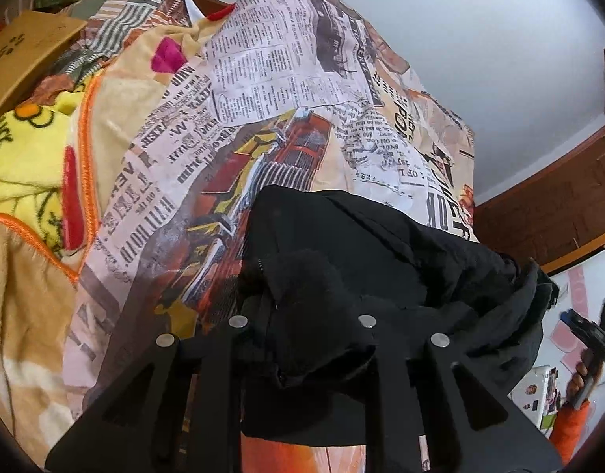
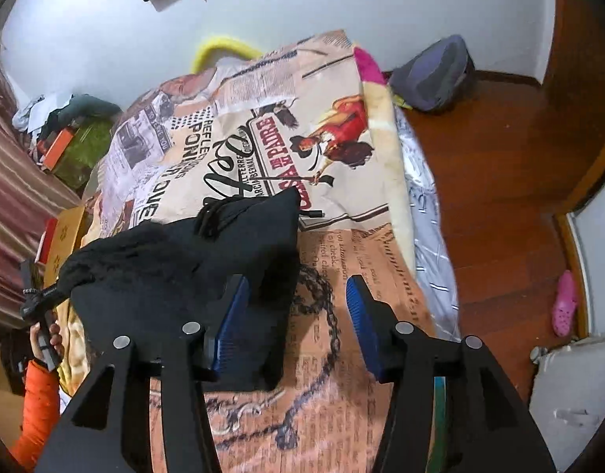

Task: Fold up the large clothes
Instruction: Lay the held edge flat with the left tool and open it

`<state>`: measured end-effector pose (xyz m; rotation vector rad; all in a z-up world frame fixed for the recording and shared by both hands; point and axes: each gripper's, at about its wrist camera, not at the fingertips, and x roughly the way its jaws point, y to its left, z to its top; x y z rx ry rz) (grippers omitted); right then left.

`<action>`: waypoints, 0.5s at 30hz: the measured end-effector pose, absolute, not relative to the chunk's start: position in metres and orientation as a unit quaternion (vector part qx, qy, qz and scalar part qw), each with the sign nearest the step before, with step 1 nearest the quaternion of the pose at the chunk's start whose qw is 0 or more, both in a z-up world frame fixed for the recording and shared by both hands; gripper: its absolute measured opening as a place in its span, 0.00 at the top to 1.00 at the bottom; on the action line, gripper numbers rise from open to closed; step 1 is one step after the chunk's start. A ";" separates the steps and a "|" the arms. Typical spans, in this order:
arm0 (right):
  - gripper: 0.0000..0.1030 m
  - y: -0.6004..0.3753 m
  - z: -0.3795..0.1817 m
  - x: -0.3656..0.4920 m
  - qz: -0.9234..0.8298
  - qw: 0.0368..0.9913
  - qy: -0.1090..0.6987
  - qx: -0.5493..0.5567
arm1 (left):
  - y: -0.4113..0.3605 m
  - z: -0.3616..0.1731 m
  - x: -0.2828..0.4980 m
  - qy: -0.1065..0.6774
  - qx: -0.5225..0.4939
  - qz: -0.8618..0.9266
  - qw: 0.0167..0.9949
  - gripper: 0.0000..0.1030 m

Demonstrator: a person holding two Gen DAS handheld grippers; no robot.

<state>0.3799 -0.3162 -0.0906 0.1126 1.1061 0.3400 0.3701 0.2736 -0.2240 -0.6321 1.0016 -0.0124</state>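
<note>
While the black garment (image 2: 207, 260) is lying bunched on the newspaper-print bedspread (image 2: 330, 374), the right gripper (image 2: 298, 319) is standing with its blue pads (image 2: 233, 315) well apart, nothing pressed between them; the left pad is sitting just beside the garment's edge, and printed cloth is showing through the gap. In the left wrist view the same garment (image 1: 373, 260) is filling the area from 6 o'clock to 3 o'clock, and the left gripper (image 1: 302, 354) is clamping a thick fold of it, the dark cloth hiding the fingertips. A yellow fleece blanket (image 1: 30, 157) is lying at 9 o'clock. An orange sleeve (image 2: 36, 406) is showing at 8 o'clock in the right wrist view.
</note>
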 end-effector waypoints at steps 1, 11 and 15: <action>0.54 -0.312 -0.086 0.373 0.166 0.840 0.515 0.049 | 0.273 -0.222 0.369 0.473 -0.295 -0.002 0.830 0.80; 0.54 -0.168 -0.090 0.321 0.240 0.856 0.450 -0.083 | 0.285 -0.209 0.357 0.481 -0.322 -0.020 0.815 0.68; 0.54 -0.117 -0.136 0.331 0.233 0.836 0.481 -0.125 | 0.299 -0.210 0.355 0.482 -0.355 -0.060 0.799 0.63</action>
